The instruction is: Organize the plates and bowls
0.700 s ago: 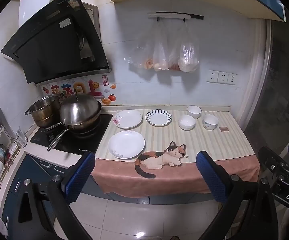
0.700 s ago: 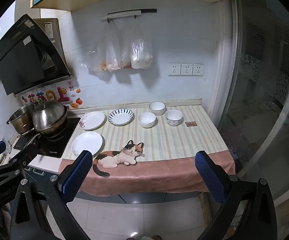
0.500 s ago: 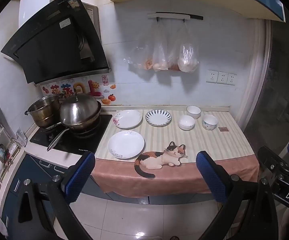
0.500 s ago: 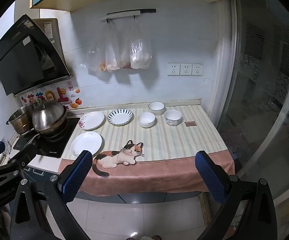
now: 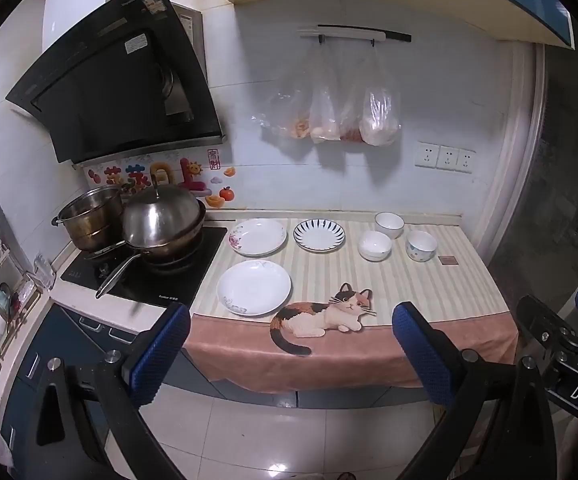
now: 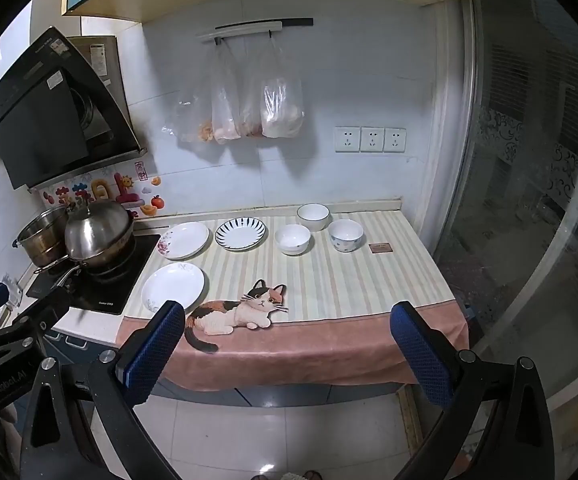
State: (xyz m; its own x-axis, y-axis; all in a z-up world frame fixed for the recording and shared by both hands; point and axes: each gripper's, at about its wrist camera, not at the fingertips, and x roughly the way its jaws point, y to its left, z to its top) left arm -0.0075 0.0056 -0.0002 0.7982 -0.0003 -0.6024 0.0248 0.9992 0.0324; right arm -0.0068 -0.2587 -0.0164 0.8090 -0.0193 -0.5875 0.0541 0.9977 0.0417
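Three plates lie on the striped counter cloth (image 5: 421, 284): a white plate (image 5: 253, 287) at the front, a floral plate (image 5: 257, 237) and a blue-striped plate (image 5: 319, 235) behind it. Three bowls stand to the right: a back bowl (image 5: 389, 225), a middle white bowl (image 5: 375, 245) and a patterned bowl (image 5: 421, 245). The right wrist view shows the same plates (image 6: 173, 286) (image 6: 184, 240) (image 6: 241, 233) and bowls (image 6: 313, 217) (image 6: 292, 239) (image 6: 345, 235). My left gripper (image 5: 289, 350) and right gripper (image 6: 287, 348) are open, empty, held well back from the counter edge.
A lidded wok (image 5: 161, 220) and a steel pot (image 5: 91, 216) sit on the black cooktop (image 5: 149, 276) to the left. Plastic bags (image 5: 329, 116) hang on the wall. A small brown square (image 5: 447, 260) lies at the right. A glass door (image 6: 529, 200) stands on the right.
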